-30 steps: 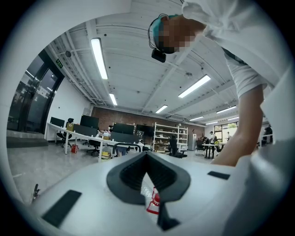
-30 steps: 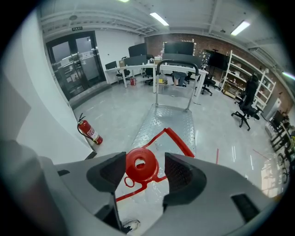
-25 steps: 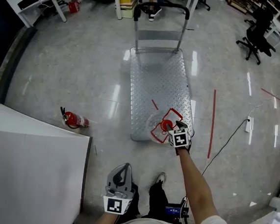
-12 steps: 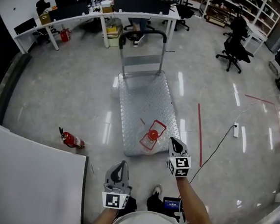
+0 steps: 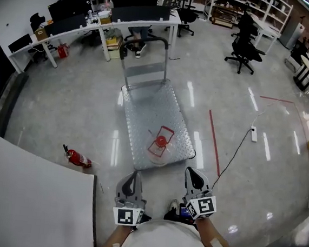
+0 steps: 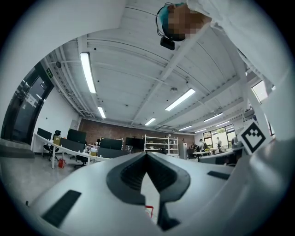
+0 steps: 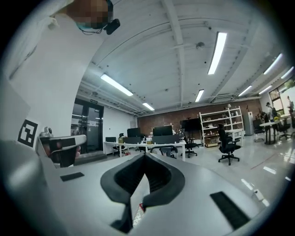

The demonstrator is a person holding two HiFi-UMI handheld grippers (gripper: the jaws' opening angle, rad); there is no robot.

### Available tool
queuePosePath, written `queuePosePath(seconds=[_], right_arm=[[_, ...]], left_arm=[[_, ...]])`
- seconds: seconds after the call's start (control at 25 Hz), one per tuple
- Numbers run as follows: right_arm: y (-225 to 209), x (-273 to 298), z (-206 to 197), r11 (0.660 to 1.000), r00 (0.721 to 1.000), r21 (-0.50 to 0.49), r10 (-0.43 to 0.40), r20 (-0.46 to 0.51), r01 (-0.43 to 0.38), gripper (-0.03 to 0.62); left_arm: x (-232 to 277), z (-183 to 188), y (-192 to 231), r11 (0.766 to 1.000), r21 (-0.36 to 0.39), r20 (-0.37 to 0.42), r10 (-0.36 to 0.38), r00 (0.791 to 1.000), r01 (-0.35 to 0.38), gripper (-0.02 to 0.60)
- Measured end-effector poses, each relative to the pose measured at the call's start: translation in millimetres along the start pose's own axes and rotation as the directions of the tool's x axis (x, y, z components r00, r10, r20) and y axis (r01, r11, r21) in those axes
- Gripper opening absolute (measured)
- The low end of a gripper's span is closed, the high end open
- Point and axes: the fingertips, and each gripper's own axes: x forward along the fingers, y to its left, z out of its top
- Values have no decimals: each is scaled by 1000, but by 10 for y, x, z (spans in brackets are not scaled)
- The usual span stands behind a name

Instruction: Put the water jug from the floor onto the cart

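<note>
- My right gripper [image 5: 192,174] has pulled back from the jug [image 5: 159,143] to my body, jaws clenched on nothing.
- Left gripper [image 5: 133,178] also clenched, empty.
- Jug sits on the cart [image 5: 146,100], near end.

One water jug [image 5: 157,149], one platform cart [image 5: 145,106], one fire extinguisher [image 5: 76,158] left of the cart (lying on the floor), one power strip [image 5: 253,134] right of it.

Head view steeply down on cart [image 5: 150,106], gripper views level, sharing desks [image 5: 76,28]
</note>
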Motion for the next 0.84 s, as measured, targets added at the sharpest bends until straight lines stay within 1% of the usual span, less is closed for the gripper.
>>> queuePosePath(seconds=[0.08, 0.16, 0.48, 0.84], right_arm=[[49, -182, -53, 999, 1000, 37, -15, 5, 15, 11], [78, -257, -92, 998, 1000, 53, -17, 3, 17, 11], [65, -337, 60, 999, 999, 45, -6, 41, 4, 11], [101, -367, 55, 999, 999, 44, -3, 51, 1, 11]], left_arm=[[-57, 16, -77, 1000, -8, -6, -13, 1000, 13, 3], [-81, 22, -115, 1000, -6, -11, -23, 1000, 23, 3], [-144, 96, -191, 1000, 3, 4, -23, 1000, 23, 3], [-173, 107, -166, 1000, 7, 10, -21, 1000, 21, 3]])
